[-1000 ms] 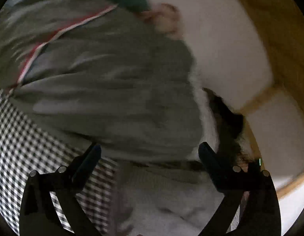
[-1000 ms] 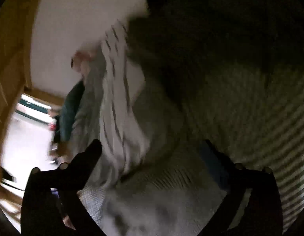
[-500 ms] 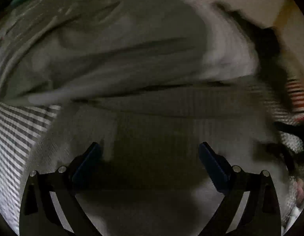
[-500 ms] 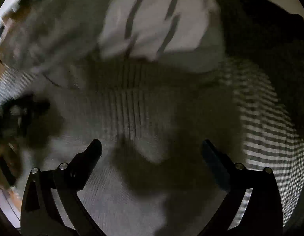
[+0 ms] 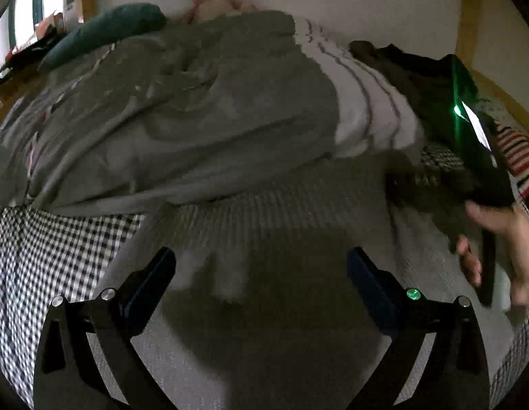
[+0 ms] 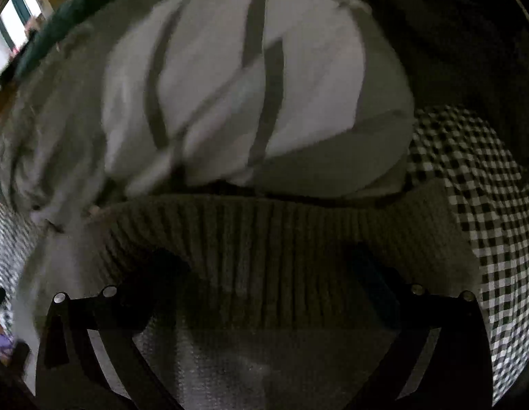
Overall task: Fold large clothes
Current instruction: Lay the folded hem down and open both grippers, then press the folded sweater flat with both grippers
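**Both my grippers spread above a pale ribbed knit on the bed**

My left gripper (image 5: 261, 266) hangs with its fingers wide apart, holding nothing, over a light grey ribbed sweater (image 5: 281, 212) lying flat on a black-and-white checked sheet (image 5: 49, 256). Just past the sweater's ribbed hem sits a heap of clothes: a grey garment (image 5: 196, 119), then a white striped one (image 5: 367, 102), then dark fabric (image 5: 418, 68). My right hand (image 5: 503, 249) grips the other tool's handle at the frame's right edge. My right gripper (image 6: 264, 266) is likewise spread, empty, over the same ribbed hem (image 6: 281, 239).
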Available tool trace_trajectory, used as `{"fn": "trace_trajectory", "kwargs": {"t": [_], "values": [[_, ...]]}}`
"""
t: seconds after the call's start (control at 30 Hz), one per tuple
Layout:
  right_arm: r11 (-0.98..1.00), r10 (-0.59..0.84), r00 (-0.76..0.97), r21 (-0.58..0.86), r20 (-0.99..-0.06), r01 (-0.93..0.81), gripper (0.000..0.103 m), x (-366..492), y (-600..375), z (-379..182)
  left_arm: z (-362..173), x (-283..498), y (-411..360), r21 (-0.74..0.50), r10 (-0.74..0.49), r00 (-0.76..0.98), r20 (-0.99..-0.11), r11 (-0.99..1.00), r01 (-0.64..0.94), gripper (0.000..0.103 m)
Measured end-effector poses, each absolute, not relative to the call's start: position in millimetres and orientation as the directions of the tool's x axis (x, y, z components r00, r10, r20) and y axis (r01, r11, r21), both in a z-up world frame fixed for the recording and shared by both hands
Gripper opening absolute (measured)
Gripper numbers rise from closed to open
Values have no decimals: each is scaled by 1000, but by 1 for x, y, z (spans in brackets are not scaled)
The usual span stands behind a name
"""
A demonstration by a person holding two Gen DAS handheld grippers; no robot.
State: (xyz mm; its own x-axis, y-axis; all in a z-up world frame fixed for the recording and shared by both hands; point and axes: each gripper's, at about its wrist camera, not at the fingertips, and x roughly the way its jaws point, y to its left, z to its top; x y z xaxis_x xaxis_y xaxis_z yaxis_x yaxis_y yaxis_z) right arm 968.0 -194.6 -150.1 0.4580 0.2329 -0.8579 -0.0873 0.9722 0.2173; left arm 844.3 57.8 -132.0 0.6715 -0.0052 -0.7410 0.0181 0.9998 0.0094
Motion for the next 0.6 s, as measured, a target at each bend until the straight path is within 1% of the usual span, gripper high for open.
{"fn": "trace_trajectory", "kwargs": {"t": [0.07,0.17,0.2,0.23,0.3,0.33,0.4,0.43,0.47,0.53,0.6], "values": [[960,281,454,255,-846,-119,101,957,-199,-133,-143,851,64,7,3,634,-773,1000,4,99],[967,253,487,204,-836,-152,100,932,-207,-100,-163,872,93,-18,16,565,-825,998,-55,99],[969,245,484,201,-840,-142,100,925,-218,-88,-177,881,109,-3,49,531,-846,995,-98,99],[969,247,468,208,-849,-135,100,929,-228,-83,-183,881,120,-10,55,518,-854,993,-121,99],[967,249,401,202,-882,-156,100,921,-243,-78,-191,887,151,-94,13,498,-867,978,-188,99],[965,246,381,190,-891,-179,100,913,-245,-82,-189,887,158,-103,15,507,-862,973,-204,99],[949,242,352,145,-904,-282,100,888,-250,-88,-180,885,170,-64,81,539,-839,967,-246,99],[945,215,344,105,-914,-310,100,878,-247,-91,-177,885,177,-28,133,544,-829,961,-277,99],[943,181,328,68,-927,-326,100,871,-244,-105,-178,885,187,-26,151,536,-830,951,-308,99],[946,126,274,32,-953,-322,100,864,-244,-140,-184,885,205,-53,139,497,-857,935,-352,99],[950,124,296,27,-947,-310,100,863,-252,-154,-178,875,219,-95,108,492,-864,924,-370,99]]}}
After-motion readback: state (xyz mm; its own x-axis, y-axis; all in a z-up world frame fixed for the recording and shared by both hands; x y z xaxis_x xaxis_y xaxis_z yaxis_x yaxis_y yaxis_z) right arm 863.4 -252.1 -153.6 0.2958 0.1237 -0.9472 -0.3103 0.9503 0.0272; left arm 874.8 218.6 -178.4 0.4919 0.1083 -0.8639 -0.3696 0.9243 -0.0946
